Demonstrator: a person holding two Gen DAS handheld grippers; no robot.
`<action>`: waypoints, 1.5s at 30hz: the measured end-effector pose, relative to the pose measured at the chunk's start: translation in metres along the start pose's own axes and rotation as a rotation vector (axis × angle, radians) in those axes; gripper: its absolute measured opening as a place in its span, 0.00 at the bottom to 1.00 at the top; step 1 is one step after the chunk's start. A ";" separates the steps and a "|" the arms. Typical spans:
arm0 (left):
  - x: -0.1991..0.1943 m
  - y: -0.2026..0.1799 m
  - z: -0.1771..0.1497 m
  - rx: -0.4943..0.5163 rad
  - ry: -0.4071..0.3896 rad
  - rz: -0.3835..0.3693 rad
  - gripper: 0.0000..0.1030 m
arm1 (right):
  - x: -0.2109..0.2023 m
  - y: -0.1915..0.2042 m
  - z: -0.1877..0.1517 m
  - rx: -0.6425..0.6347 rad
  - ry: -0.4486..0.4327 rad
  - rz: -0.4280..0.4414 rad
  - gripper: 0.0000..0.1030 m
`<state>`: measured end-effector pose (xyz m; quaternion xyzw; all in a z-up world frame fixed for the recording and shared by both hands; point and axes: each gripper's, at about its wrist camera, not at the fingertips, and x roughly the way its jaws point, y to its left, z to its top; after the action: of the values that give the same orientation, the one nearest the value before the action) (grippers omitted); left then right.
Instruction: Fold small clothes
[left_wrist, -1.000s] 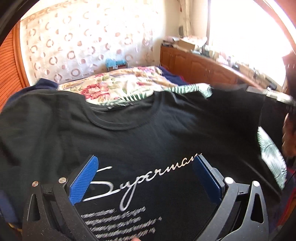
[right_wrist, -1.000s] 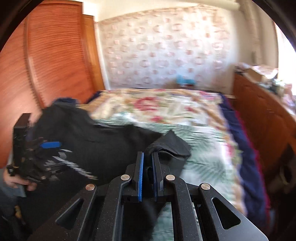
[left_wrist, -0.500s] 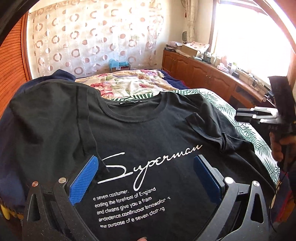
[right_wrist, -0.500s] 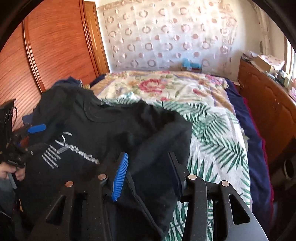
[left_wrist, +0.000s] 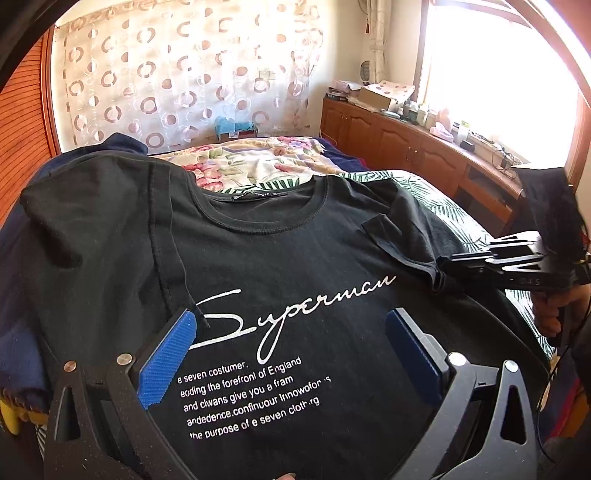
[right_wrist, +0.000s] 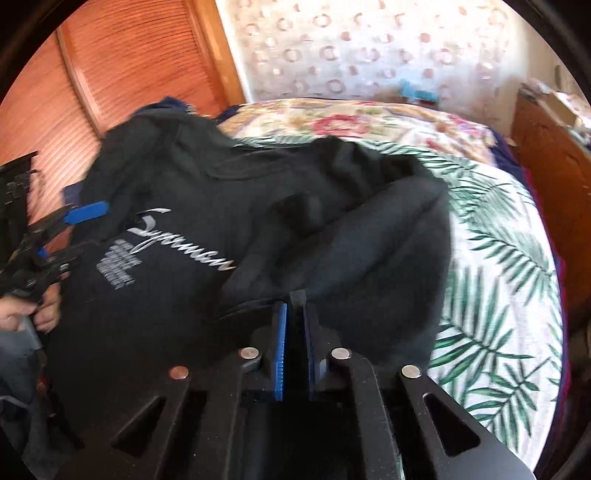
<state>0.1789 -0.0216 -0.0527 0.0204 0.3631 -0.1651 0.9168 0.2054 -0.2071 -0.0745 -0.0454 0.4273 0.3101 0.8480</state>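
Observation:
A black T-shirt (left_wrist: 280, 258) with white "Superman" print lies face up on the bed; it also shows in the right wrist view (right_wrist: 229, 206). My left gripper (left_wrist: 291, 328) is open, its blue pads spread wide over the shirt's lower chest, holding nothing. My right gripper (right_wrist: 294, 314) is shut on the black cloth of the shirt's right side, where the sleeve (left_wrist: 402, 240) lies folded inward. In the left wrist view the right gripper (left_wrist: 443, 263) sits at the shirt's right edge.
The bed has a floral cover (left_wrist: 258, 158) at the far end and a palm-leaf sheet (right_wrist: 498, 266) on the right. Wooden cabinets (left_wrist: 406, 147) with clutter run along the window wall. A slatted wooden door (right_wrist: 122, 70) stands on the left.
My right gripper opened half a second ago and has now closed on the shirt's right side. The shirt has settled flat on the bed. My left gripper has stayed open.

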 end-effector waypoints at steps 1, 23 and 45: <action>-0.001 0.000 -0.001 -0.001 -0.002 0.001 1.00 | -0.005 0.004 0.000 -0.005 -0.015 0.009 0.08; -0.025 0.003 -0.008 -0.034 -0.054 0.003 1.00 | -0.021 0.047 -0.038 -0.051 0.008 -0.019 0.21; -0.048 0.077 0.032 -0.080 -0.130 0.173 1.00 | -0.020 -0.006 0.002 -0.007 -0.106 -0.207 0.60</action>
<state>0.1919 0.0602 -0.0037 0.0041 0.3063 -0.0717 0.9492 0.2020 -0.2211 -0.0593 -0.0758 0.3739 0.2245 0.8967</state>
